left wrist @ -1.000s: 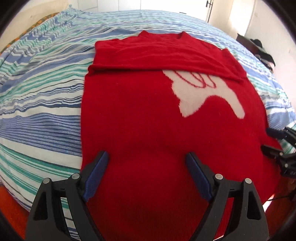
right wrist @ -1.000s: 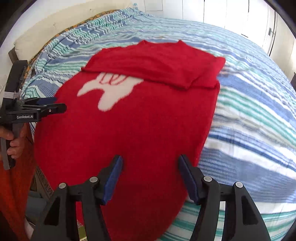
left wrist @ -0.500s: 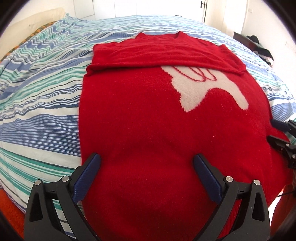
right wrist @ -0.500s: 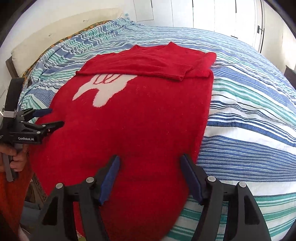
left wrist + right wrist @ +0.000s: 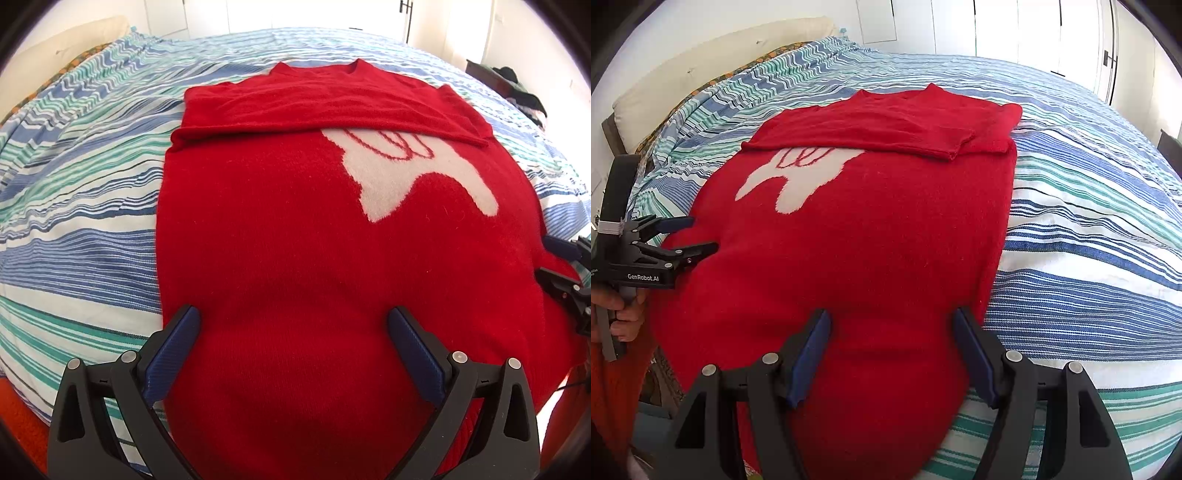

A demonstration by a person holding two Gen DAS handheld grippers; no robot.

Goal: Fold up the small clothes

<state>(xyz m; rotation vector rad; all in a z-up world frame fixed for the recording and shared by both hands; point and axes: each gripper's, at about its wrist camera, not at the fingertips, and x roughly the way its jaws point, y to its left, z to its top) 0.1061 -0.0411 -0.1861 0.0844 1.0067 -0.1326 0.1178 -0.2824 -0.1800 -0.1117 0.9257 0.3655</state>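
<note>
A red sweater (image 5: 295, 236) with a white figure (image 5: 406, 177) lies flat on the striped bed, both sleeves folded across its far end; it also shows in the right wrist view (image 5: 886, 229). Its near hem hangs over the bed edge. My left gripper (image 5: 293, 321) is open and empty, just above the sweater's near left part. My right gripper (image 5: 892, 323) is open and empty above the near right part. Each gripper shows in the other's view, the right (image 5: 561, 262) and the left (image 5: 687, 236), both open.
The bed cover (image 5: 81, 206) has blue, green and white stripes and slopes away on both sides (image 5: 1089, 240). A cream headboard cushion (image 5: 701, 70) lies at the far left. White wardrobe doors (image 5: 1034, 29) stand behind the bed. Dark clothes (image 5: 517, 85) lie at the far right.
Both grippers have drawn back a little toward the near edge of the bed and stayed open. The sweater has not moved.
</note>
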